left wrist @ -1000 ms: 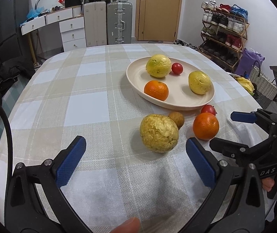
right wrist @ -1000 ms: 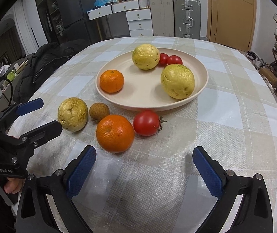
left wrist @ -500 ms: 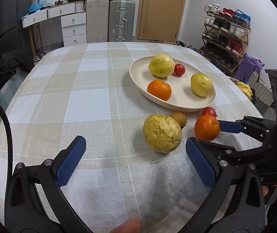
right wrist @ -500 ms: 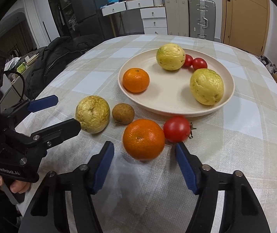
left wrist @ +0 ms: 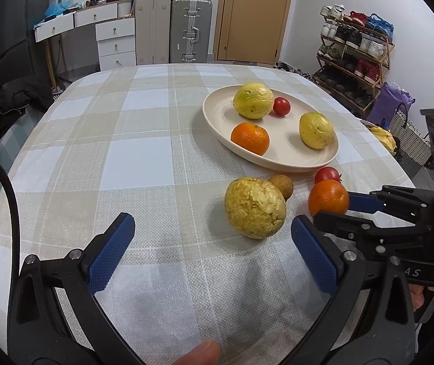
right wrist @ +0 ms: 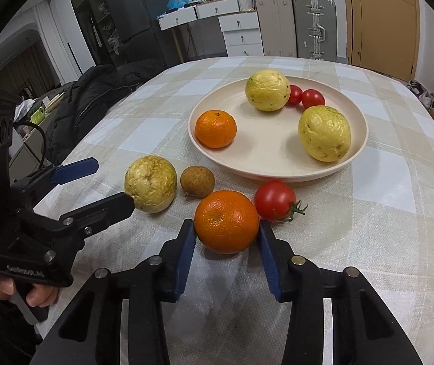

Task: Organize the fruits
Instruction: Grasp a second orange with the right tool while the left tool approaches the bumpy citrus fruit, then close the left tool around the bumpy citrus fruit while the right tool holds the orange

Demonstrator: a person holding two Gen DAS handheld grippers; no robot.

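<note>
Checked tablecloth (right wrist: 369, 228) | right tongs (right wrist: 226, 237) closing, pads touching orange (right wrist: 226, 220) | left tongs (left wrist: 214, 249) released

On the plate (right wrist: 357, 149) one tomato (right wrist: 295, 94) sat half hidden behind the far yellow fruit (right wrist: 267, 90), and the person's hand (right wrist: 19, 293) was cut off at the left edge

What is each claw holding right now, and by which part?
The right claw is closing on the loose orange, pads against its two sides; it still sits on the table. The left claw is open, holding nothing.
</note>
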